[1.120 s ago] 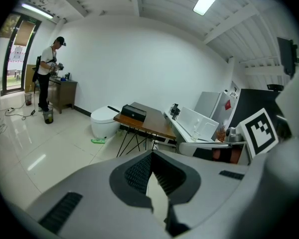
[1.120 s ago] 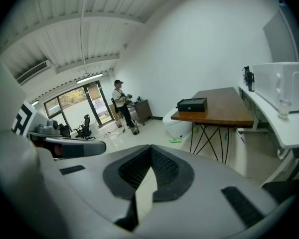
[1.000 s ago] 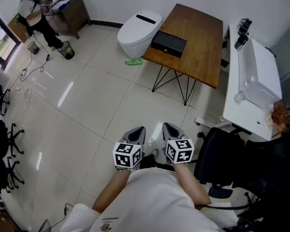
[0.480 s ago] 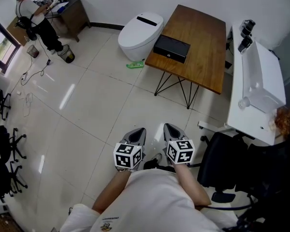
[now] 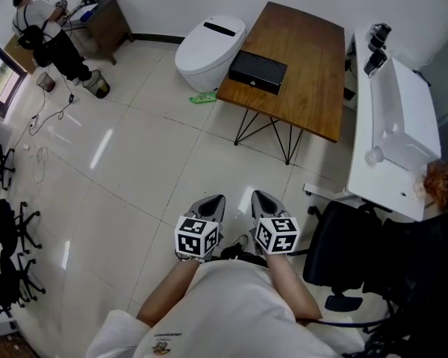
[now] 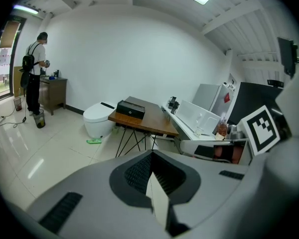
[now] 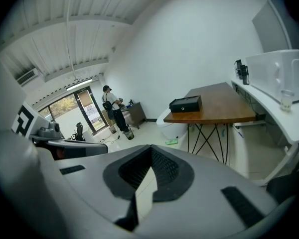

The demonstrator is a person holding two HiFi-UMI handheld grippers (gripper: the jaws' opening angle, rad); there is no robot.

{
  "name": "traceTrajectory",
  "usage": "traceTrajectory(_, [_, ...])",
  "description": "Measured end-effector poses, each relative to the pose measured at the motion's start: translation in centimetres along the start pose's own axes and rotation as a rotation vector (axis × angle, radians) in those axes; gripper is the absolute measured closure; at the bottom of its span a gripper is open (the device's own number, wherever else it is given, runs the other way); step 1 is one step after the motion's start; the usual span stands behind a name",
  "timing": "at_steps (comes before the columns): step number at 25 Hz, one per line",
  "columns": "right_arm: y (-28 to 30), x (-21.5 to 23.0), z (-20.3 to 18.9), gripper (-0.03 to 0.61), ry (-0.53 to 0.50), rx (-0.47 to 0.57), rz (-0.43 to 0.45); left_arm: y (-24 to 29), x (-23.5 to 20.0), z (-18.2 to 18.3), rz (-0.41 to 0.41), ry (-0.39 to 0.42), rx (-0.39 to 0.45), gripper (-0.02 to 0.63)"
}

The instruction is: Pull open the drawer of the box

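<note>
The black box (image 5: 258,71) lies on the near-left part of a wooden table (image 5: 306,66) with thin black legs, far ahead across the tiled floor. Its front drawer looks closed. My left gripper (image 5: 209,203) and right gripper (image 5: 263,200) are held side by side close to my body, well short of the table. Both are shut with nothing between their jaws. The left gripper view shows the box (image 6: 130,108) small beyond the shut left gripper (image 6: 150,156). The right gripper view shows the box (image 7: 185,104) on the table (image 7: 219,108) past the shut right gripper (image 7: 150,151).
A white toilet (image 5: 209,45) stands left of the table, with a green item (image 5: 204,98) on the floor beside it. A white counter (image 5: 392,125) runs along the right, and a black chair (image 5: 343,252) stands near my right arm. A person (image 5: 41,39) stands at a far-left cabinet.
Both grippers keep their side-by-side place before my body. The room has shifted only slightly in the head view. The far person has drifted toward the picture's left edge.
</note>
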State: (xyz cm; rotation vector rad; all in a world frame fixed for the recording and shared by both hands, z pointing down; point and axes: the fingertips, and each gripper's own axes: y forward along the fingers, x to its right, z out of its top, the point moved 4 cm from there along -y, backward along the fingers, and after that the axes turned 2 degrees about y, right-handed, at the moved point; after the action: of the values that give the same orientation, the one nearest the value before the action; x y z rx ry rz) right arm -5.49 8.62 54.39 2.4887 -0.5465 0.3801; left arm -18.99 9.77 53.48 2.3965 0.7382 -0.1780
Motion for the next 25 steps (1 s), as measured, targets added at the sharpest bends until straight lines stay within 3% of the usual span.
traceTrajectory(13, [0.2, 1.0, 0.2, 0.591, 0.037, 0.017, -0.032, 1.1, -0.1, 0.8, -0.022, 0.031, -0.034, 0.612])
traceTrajectory(25, [3.2, 2.5, 4.8, 0.591, 0.03, 0.047, -0.103, 4.9, -2.4, 5.6, -0.094, 0.041, -0.024, 0.612])
